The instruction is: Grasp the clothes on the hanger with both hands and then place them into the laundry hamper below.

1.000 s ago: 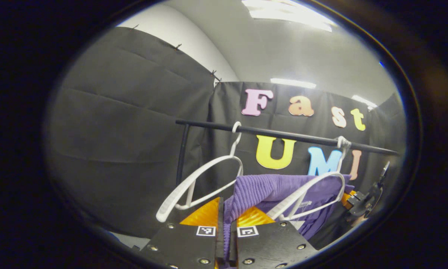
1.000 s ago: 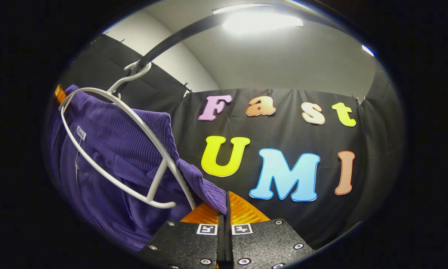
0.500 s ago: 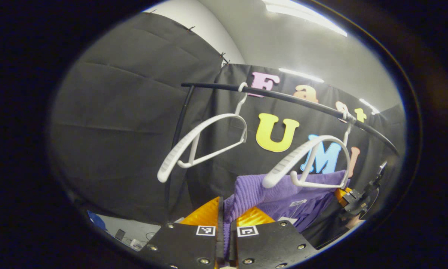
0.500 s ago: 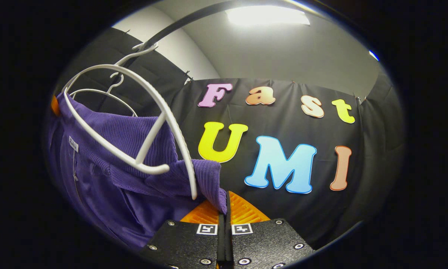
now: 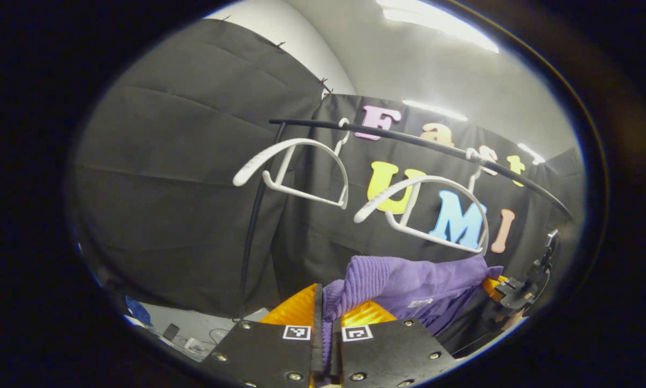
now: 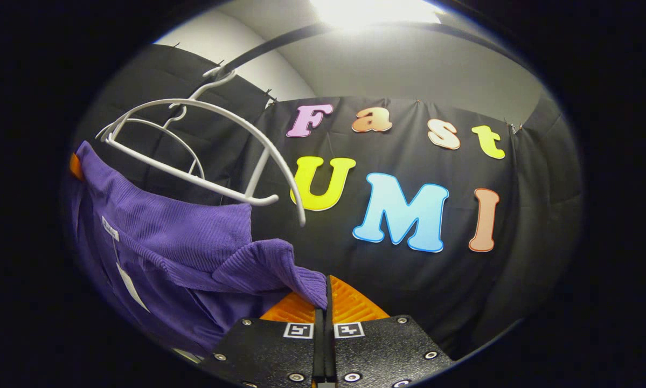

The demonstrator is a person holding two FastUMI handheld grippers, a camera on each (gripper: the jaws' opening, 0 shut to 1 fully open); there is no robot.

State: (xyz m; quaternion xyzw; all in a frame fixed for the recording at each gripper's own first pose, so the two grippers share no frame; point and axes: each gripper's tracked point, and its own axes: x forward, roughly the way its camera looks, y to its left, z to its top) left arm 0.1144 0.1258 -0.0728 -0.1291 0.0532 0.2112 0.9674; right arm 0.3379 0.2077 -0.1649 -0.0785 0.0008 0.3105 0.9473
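The purple ribbed top (image 5: 403,280) is off its white hanger (image 5: 425,207) now, hanging just below it, stretched in a sagging span between both sets of jaws. One knit edge is pinched in the left jaws, the other end (image 6: 296,275) in the right jaws. White tags show on the inside.

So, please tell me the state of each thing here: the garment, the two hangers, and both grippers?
Garment: off the hangers, held between both grippers.
Near hanger: bare, on the rail, tilted.
Far hanger: bare, on the rail, tilted.
Left gripper: shut on the garment.
Right gripper: shut on the garment.
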